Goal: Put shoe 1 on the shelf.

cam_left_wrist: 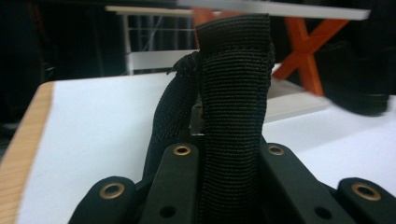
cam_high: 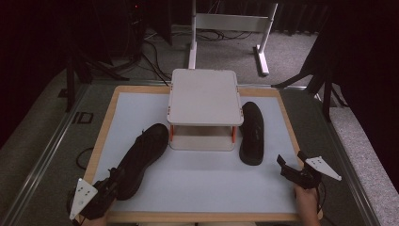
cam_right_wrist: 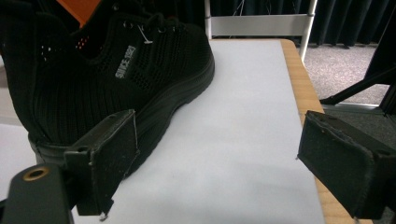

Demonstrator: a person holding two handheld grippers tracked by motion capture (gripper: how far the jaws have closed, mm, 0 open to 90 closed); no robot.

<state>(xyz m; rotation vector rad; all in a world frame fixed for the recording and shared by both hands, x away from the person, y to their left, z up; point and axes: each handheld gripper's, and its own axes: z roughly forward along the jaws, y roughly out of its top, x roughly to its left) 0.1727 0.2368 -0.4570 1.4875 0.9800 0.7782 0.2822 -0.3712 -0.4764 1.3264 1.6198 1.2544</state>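
Gripping the heel tab of the left shoe (cam_high: pixel 143 157) with the left gripper (cam_high: pixel 109 181), jaws clamped on it.

The small white shelf (cam_high: pixel 204 96) stands mid-tabletop (cam_high: pixel 211 183), between this shoe and the right shoe (cam_high: pixel 252 133). Bare surface lies along the near edge. The right gripper (cam_high: pixel 291 164) hovers by the right shoe's heel, jaws wide, holding nothing.

Dim, dark surroundings; bright white mat (cam_high: pixel 197 183); blurred close-up foregrounds.

A lab or recording studio: black curtains (cam_high: pixel 367 56), floor cables (cam_high: pixel 155 56), tripod legs (cam_high: pixel 75 70), white-topped test table (cam_high: pixel 202 183).
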